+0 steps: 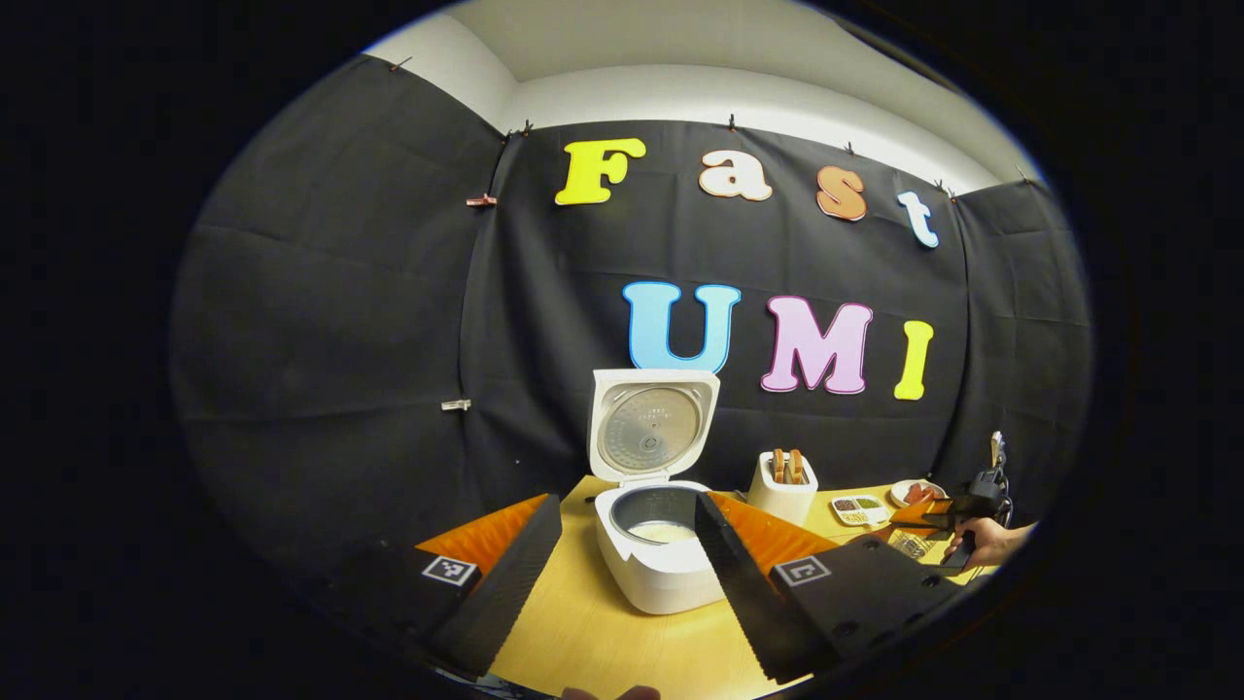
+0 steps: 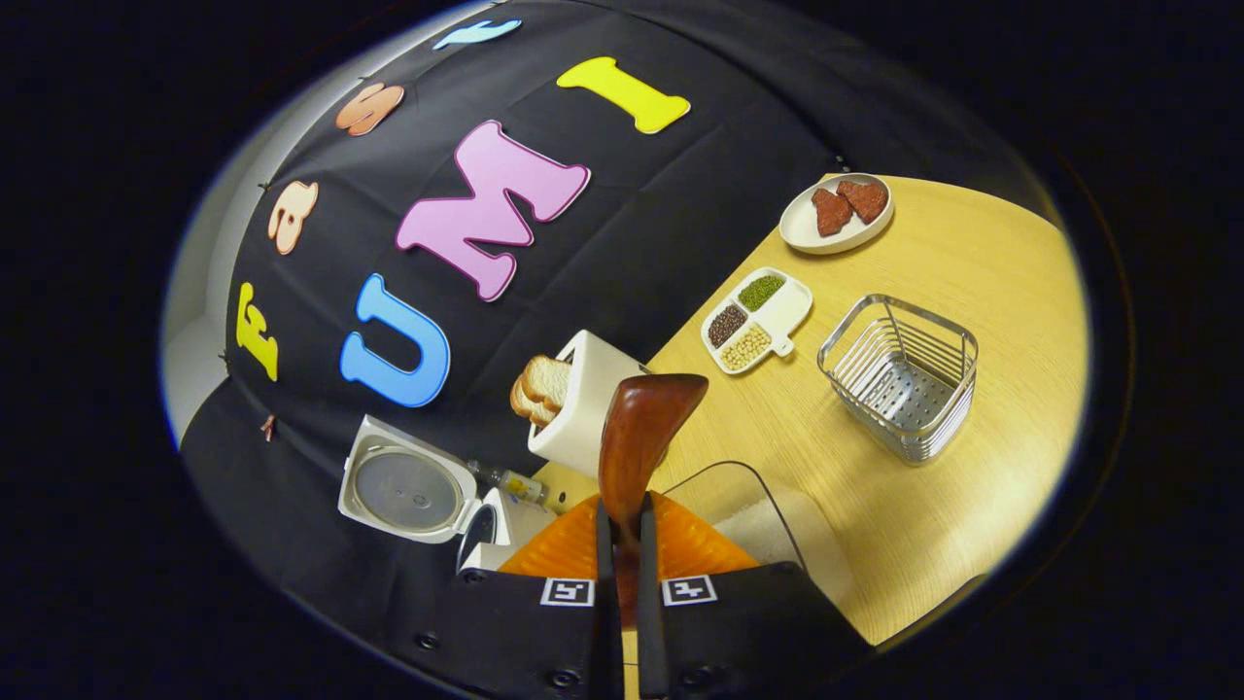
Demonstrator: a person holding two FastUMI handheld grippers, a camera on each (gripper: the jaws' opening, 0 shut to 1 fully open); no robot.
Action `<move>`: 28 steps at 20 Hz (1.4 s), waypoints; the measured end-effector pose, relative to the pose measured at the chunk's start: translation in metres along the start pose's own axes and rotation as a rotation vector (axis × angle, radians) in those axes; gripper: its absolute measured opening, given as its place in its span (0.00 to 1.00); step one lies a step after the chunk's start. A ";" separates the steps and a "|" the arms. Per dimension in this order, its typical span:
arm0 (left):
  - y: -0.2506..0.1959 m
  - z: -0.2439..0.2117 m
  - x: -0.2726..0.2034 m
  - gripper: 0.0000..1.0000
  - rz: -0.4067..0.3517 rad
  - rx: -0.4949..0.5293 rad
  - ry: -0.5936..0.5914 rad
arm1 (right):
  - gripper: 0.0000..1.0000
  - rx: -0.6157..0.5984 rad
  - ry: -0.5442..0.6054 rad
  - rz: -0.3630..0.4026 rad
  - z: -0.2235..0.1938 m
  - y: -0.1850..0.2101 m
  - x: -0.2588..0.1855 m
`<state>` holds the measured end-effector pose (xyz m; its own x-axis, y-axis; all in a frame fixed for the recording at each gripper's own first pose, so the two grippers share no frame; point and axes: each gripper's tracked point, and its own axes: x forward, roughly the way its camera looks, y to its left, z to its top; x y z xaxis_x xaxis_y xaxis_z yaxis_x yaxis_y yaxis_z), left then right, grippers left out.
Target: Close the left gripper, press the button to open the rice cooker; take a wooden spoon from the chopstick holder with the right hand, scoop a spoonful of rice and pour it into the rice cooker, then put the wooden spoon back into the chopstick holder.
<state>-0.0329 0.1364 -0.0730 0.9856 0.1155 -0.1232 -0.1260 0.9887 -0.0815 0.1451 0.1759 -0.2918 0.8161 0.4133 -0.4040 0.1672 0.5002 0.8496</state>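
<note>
The white rice cooker [image 1: 653, 569] stands with its lid [image 1: 653, 423] raised, and pale rice lies in its pot. My left gripper [image 1: 627, 507] hovers in front of it, open, its fingers flanking the pot. In the right gripper view my right gripper [image 2: 624, 530] is shut on the handle of the brown wooden spoon [image 2: 641, 423], whose bowl points away over the table. A clear container of rice [image 2: 777, 530] sits just below and to the right of the spoon. The wire chopstick holder [image 2: 899, 374] stands farther right. The rice cooker [image 2: 486, 530] shows at the lower left, lid up.
A white toaster [image 1: 782, 491] with bread slices stands right of the cooker. Behind lie a divided dish of beans [image 2: 756, 319] and a plate of red pieces [image 2: 836, 212]. A small bottle [image 2: 515, 481] lies by the cooker. A hand holds the right gripper [image 1: 972, 510] at the table's right.
</note>
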 end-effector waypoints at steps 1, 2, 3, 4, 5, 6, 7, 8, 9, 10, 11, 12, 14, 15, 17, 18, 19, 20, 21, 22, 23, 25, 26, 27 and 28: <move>-0.002 0.000 -0.001 0.96 -0.008 -0.005 0.002 | 0.11 0.001 -0.008 0.003 0.005 0.002 -0.002; -0.004 -0.002 -0.001 0.95 -0.014 -0.008 0.003 | 0.11 0.004 -0.013 0.013 0.009 0.006 -0.006; -0.004 -0.002 -0.002 0.95 -0.016 -0.008 0.003 | 0.11 0.010 -0.017 0.025 0.014 0.011 -0.009; -0.005 -0.002 -0.002 0.95 -0.019 -0.009 0.002 | 0.11 0.017 -0.022 0.033 0.019 0.016 -0.011; -0.005 -0.002 -0.003 0.95 -0.021 -0.011 0.000 | 0.11 0.030 -0.024 0.037 0.022 0.020 -0.012; -0.005 -0.002 -0.004 0.95 -0.023 -0.013 -0.001 | 0.11 0.042 -0.024 0.045 0.024 0.025 -0.016; -0.005 -0.003 -0.005 0.95 -0.025 -0.015 -0.001 | 0.11 0.054 -0.023 0.057 0.027 0.033 -0.017; -0.006 -0.005 -0.006 0.95 -0.028 -0.018 0.001 | 0.10 0.067 -0.021 0.067 0.028 0.040 -0.017; -0.006 -0.007 -0.007 0.95 -0.031 -0.021 0.002 | 0.11 0.079 -0.017 0.078 0.030 0.048 -0.018; -0.006 -0.010 -0.007 0.95 -0.033 -0.022 0.003 | 0.10 0.087 -0.011 0.091 0.031 0.058 -0.019; -0.005 -0.011 -0.008 0.96 -0.034 -0.021 0.005 | 0.11 0.085 -0.009 0.102 0.033 0.068 -0.019; -0.005 -0.014 -0.008 0.95 -0.036 -0.018 0.005 | 0.11 0.078 -0.011 0.112 0.033 0.078 -0.022; -0.006 -0.020 -0.011 0.95 -0.043 -0.021 0.011 | 0.11 0.059 -0.023 0.138 0.036 0.105 -0.020; -0.007 -0.022 -0.012 0.95 -0.049 -0.030 0.015 | 0.10 0.059 -0.021 0.158 0.036 0.118 -0.018; -0.006 -0.025 -0.014 0.95 -0.050 -0.048 0.021 | 0.10 0.064 -0.015 0.199 0.031 0.149 -0.014; -0.006 -0.027 -0.015 0.95 -0.049 -0.055 0.023 | 0.11 0.061 -0.011 0.210 0.029 0.162 -0.012; -0.004 -0.029 -0.016 0.95 -0.046 -0.061 0.028 | 0.10 0.057 -0.009 0.221 0.026 0.174 -0.008; -0.004 -0.033 -0.018 0.95 -0.045 -0.069 0.033 | 0.10 0.055 -0.004 0.232 0.018 0.186 -0.003; -0.004 -0.034 -0.020 0.96 -0.048 -0.076 0.035 | 0.10 0.054 0.002 0.239 0.012 0.197 0.001; -0.004 -0.036 -0.021 0.95 -0.049 -0.080 0.036 | 0.10 0.051 0.005 0.244 0.007 0.207 0.007; -0.002 -0.037 -0.023 0.95 -0.049 -0.082 0.037 | 0.10 0.048 0.009 0.244 0.001 0.215 0.013; 0.002 -0.039 -0.026 0.95 -0.045 -0.081 0.036 | 0.10 0.046 0.013 0.249 -0.010 0.234 0.026; 0.005 -0.040 -0.028 0.96 -0.041 -0.079 0.034 | 0.10 0.040 0.017 0.253 -0.017 0.245 0.032; 0.009 -0.041 -0.029 0.96 -0.036 -0.079 0.036 | 0.10 0.029 0.021 0.253 -0.024 0.254 0.039; 0.012 -0.045 -0.030 0.95 -0.029 -0.082 0.041 | 0.10 0.011 0.024 0.254 -0.031 0.265 0.046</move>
<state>-0.0692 0.1402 -0.1145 0.9839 0.0808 -0.1593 -0.1074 0.9803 -0.1659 0.2101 0.3505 -0.0960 0.8193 0.5428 -0.1845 -0.0357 0.3695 0.9286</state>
